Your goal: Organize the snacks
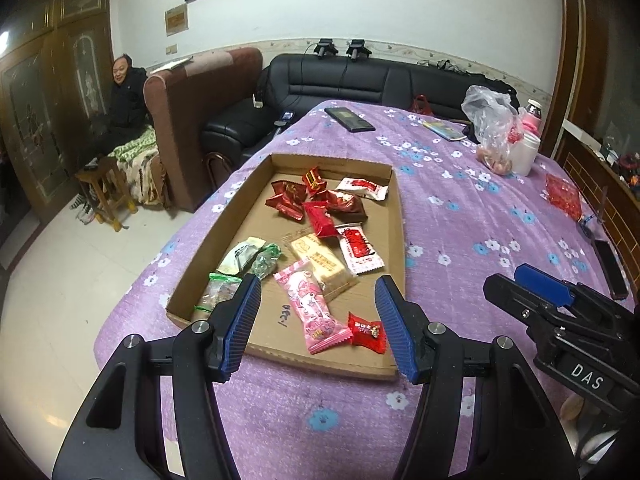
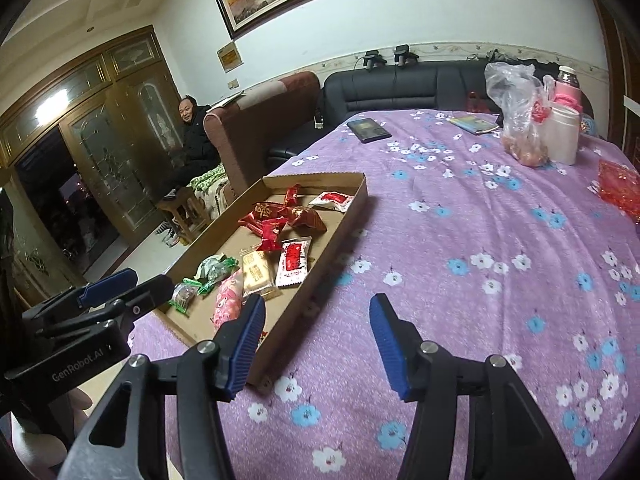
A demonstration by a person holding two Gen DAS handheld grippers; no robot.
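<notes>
The left gripper [image 1: 316, 328] has its jaws apart and empty above the near end of the cardboard tray [image 1: 394, 184]. The right gripper [image 2: 316, 346] is likewise parted, holding nothing, over the purple flowered tablecloth [image 2: 500, 220] just right of the tray. Wrapped snacks [image 1: 320, 220] lie inside the tray on the table.

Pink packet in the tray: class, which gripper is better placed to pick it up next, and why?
Left. The left gripper has its open fingers either side of the pink packet in the tray. The right gripper is open over bare cloth beside the tray.
</notes>
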